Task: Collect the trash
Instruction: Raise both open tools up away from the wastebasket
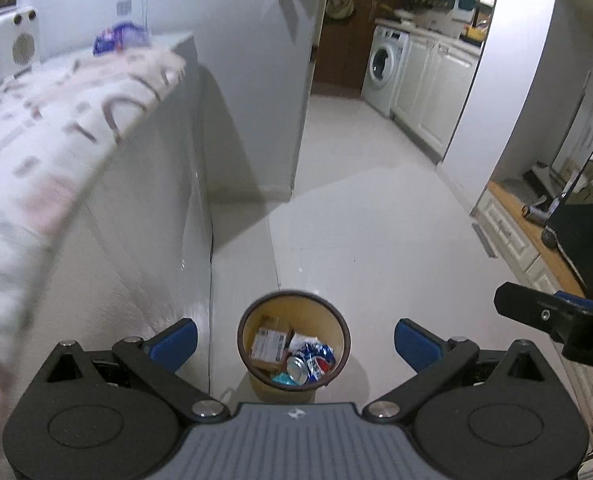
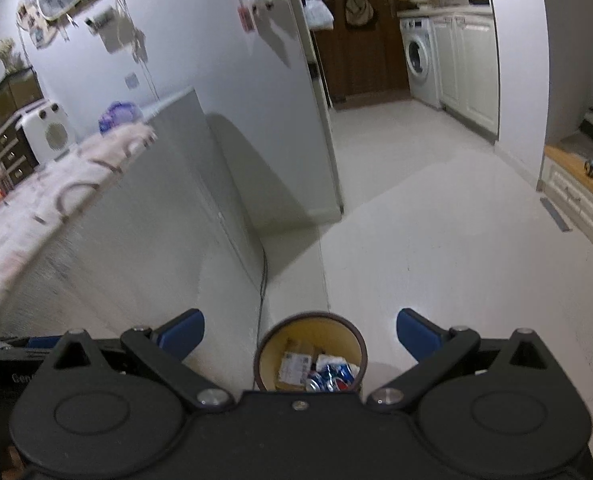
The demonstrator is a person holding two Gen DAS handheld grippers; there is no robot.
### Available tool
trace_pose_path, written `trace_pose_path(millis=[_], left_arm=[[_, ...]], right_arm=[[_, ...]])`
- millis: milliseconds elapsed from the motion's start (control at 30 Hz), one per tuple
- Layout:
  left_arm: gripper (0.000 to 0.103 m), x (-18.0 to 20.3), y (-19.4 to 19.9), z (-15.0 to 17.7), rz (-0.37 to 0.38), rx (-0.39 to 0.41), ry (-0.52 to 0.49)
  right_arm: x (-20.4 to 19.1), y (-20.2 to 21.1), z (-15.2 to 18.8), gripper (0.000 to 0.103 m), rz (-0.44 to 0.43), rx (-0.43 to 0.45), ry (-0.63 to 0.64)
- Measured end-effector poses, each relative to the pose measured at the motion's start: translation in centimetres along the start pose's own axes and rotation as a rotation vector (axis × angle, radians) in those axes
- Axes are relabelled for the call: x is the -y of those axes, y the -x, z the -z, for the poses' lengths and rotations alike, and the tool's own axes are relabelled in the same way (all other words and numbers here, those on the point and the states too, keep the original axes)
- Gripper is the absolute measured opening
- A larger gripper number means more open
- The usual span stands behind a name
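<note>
Both empty grippers, left gripper (image 1: 295, 340) and right gripper (image 2: 300, 336), spread wide above yellow, dark-rimmed bin (image 1: 248, 322) of crushed can (image 1: 301, 368) and wrappers.

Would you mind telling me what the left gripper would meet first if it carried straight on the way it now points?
Probably the trash bin: it sits on the floor between the open fingers of the left gripper, nothing in between. Depth is uncertain.

Black left gripper (image 1: 295, 340) with blue-padded jaws, silver screws, ribbed grey plate.
</note>
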State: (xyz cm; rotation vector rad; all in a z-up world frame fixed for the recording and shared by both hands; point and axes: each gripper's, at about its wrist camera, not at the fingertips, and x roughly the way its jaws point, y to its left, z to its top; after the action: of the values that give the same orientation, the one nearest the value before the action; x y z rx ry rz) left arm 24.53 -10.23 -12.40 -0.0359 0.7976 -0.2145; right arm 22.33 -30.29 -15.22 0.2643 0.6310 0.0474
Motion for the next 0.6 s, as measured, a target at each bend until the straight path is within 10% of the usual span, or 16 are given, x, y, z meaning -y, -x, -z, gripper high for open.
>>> trace_pose_path(millis=[600], left_arm=[[0.103, -4.5, 14.1, -1.6, -0.032, 0.150, -0.002]], right_arm=[[-7.9, 11.2, -2.9, 0.103, -0.103, 0.159, 0.077]])
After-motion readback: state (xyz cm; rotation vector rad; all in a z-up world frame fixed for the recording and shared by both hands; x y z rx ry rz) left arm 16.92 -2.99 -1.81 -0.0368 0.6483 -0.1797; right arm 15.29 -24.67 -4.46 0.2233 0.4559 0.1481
